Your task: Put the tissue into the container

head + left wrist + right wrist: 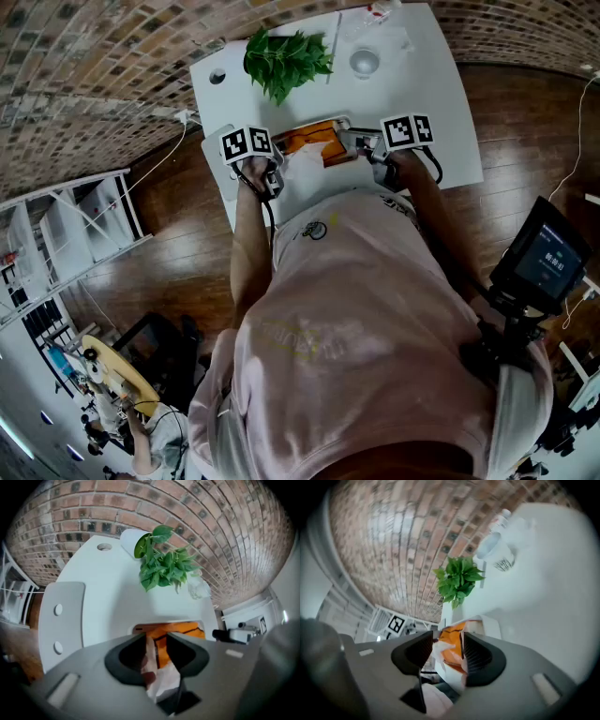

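Note:
An orange tissue pack lies in a white container at the near edge of the white table. A white tissue trails from it toward me. My left gripper is at the container's left end. In the left gripper view the tissue lies along one jaw of the left gripper, with a gap to the other jaw and the pack beyond. My right gripper is at the container's right end. In the right gripper view the right gripper stands wide, framing the pack and the container rim.
A green potted plant stands at the back of the table, with a clear glass and a bottle to its right. A grey panel with holes adjoins the table's left. A screen on a stand is at right.

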The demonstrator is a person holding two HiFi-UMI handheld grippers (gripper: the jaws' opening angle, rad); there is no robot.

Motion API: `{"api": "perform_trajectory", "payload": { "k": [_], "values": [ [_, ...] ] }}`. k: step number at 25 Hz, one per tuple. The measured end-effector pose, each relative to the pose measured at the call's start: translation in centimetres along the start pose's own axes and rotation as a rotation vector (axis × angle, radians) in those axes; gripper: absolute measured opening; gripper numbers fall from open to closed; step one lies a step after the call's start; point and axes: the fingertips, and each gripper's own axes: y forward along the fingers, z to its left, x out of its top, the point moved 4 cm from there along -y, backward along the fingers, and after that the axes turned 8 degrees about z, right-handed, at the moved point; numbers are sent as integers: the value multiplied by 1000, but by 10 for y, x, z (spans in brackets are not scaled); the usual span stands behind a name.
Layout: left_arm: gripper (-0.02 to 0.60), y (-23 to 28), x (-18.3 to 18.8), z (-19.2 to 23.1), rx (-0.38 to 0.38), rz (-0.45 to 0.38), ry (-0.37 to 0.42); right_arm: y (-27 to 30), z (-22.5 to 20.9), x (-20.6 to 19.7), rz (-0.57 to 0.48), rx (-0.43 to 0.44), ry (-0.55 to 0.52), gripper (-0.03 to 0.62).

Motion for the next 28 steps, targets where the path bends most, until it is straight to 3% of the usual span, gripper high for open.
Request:
{"api": "perform_trajectory", "payload": {
  "k": [3,6,8,10,12,15,16,18,21,24,28],
  "values": [
    [137,-3,-3,0,-23,4,-17,10,-17,12,61,-158,33,160],
    [132,-4,0,3,-29,11,-7,23,-29,24,169,-351,-30,87],
    [129,-3,2,5,-31,10,2,35,-25,31,244,-399,-69,78],
    [124,-2,2,6,-47,7,-5,46,-16,33,315,-391,-111,80],
    [124,-2,0,6,-70,7,-12,53,-9,31,371,-375,-148,154],
    [117,1,3,5,-92,7,-1,58,-17,31,419,-445,-169,167],
    [114,3,5,5,-95,6,4,58,-22,31,425,-490,-163,163],
    [95,4,7,5,-93,3,14,59,-30,30,423,-594,-164,60],
    [81,6,7,2,-61,-5,43,60,-31,27,408,-691,-260,41],
    [67,9,5,-1,-7,-23,80,59,-29,25,375,-693,-311,18],
    [34,-3,-4,-3,-64,-67,47,48,-10,18,275,-523,-194,6]
  ]
}}
